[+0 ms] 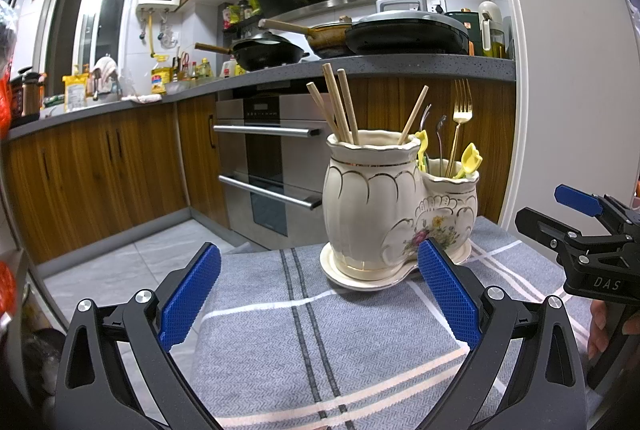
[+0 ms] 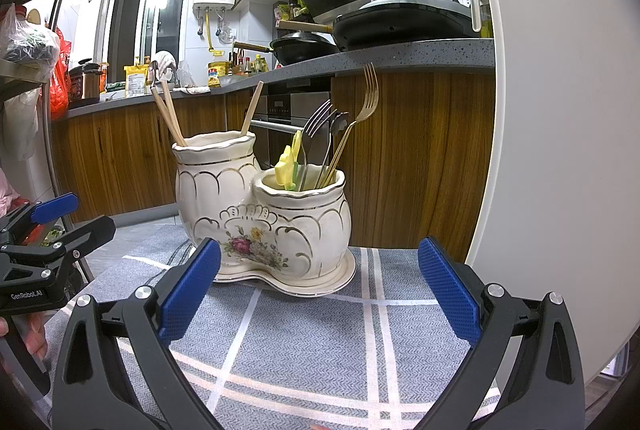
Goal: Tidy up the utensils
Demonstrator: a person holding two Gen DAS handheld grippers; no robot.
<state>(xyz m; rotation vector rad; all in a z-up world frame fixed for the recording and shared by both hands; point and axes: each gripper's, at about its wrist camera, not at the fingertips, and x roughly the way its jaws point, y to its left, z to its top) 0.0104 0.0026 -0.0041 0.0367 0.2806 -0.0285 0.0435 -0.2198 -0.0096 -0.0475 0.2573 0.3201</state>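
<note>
Both grippers, left (image 1: 319, 294) and right (image 2: 319, 294), are hovering wide open and empty near the holder (image 2: 264, 214), probably since chopsticks (image 1: 340, 102) and forks (image 2: 352, 118) are already sitting sorted inside it.

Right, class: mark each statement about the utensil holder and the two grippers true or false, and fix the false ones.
1. The chopsticks stand in the holder's taller pot. True.
2. The gold fork lies flat on the cloth. False: it stands in the shorter pot.
3. The left gripper is open. True.
4. The right gripper grips a fork. False: it is open and holds nothing.
5. The holder sits on a saucer. True.
</note>
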